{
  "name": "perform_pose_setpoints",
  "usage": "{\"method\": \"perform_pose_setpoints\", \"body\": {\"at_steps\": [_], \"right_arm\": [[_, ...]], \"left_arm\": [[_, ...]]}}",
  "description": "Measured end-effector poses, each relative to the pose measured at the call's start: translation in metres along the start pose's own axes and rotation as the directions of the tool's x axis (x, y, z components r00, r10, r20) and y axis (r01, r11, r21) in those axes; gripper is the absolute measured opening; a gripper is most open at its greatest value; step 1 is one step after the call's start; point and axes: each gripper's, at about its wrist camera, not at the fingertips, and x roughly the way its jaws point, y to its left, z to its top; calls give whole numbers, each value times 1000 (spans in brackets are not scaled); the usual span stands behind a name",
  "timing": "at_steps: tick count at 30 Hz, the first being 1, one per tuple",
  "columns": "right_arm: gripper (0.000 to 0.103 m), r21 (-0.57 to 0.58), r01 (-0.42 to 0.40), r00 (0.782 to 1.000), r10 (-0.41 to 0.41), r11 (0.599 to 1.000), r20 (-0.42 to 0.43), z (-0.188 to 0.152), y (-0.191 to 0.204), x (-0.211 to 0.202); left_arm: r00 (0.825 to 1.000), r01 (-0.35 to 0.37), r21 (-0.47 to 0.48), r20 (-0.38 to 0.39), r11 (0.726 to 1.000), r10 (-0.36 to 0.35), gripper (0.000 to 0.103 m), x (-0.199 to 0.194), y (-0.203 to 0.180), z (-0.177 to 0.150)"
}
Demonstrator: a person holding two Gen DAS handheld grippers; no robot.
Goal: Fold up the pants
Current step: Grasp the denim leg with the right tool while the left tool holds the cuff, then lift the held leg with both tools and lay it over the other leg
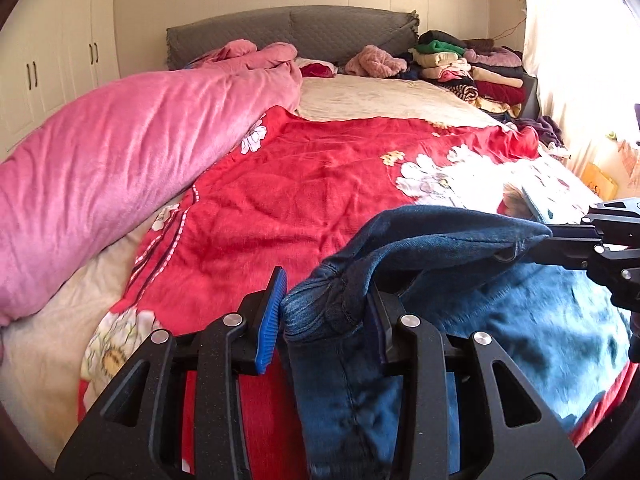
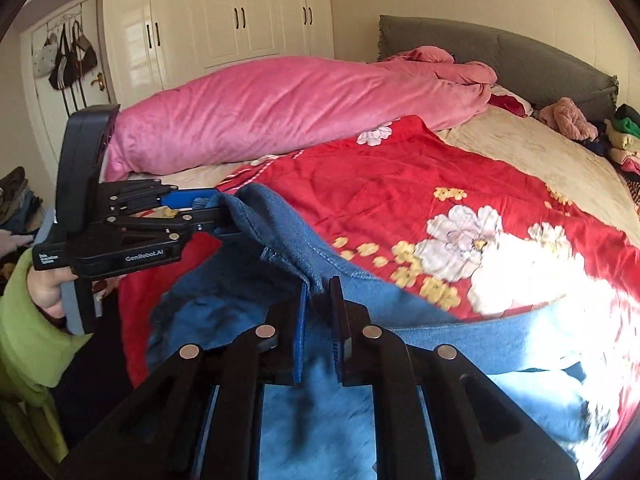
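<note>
Denim pants (image 1: 460, 240) hang stretched between left tongs (image 1: 328, 312) and right tongs (image 2: 318, 292) (both pinching cloth), legs trailing bedward.

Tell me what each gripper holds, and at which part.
Both hold the jeans: the left gripper on a bunched seamed edge, the right gripper on a stitched edge.

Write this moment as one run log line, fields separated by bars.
step: lifting | item: blue denim pants | left claw: shut on pants | right claw: shut on pants | surface: red floral bedspread
</note>
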Motion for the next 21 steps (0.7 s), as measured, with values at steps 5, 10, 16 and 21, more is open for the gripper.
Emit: {"method": "perform_pose_setpoints", "body": {"at_steps": [5,10,16,21], "right_arm": [[10,-13,-35,999,35,999,4,-21,26,-22],[10,-24,-62,998,61,998,-18,-51,51,-32],[7,5,-157,987,157,988,-35,-83,72,-38],[8,-62,-61,998,58,996,-39,-92,84,-40]], "left_arm": [[1000,28,7,-14,1000,-28,29,-27,-1,-20],[998,20,46,-61,999,-17,29,-35,-7,-38],[992,1,56,-122,998,6,31,-40,-8,-63],[988,15,41,-152,999,-8,31,-42,-8,-75]]}}
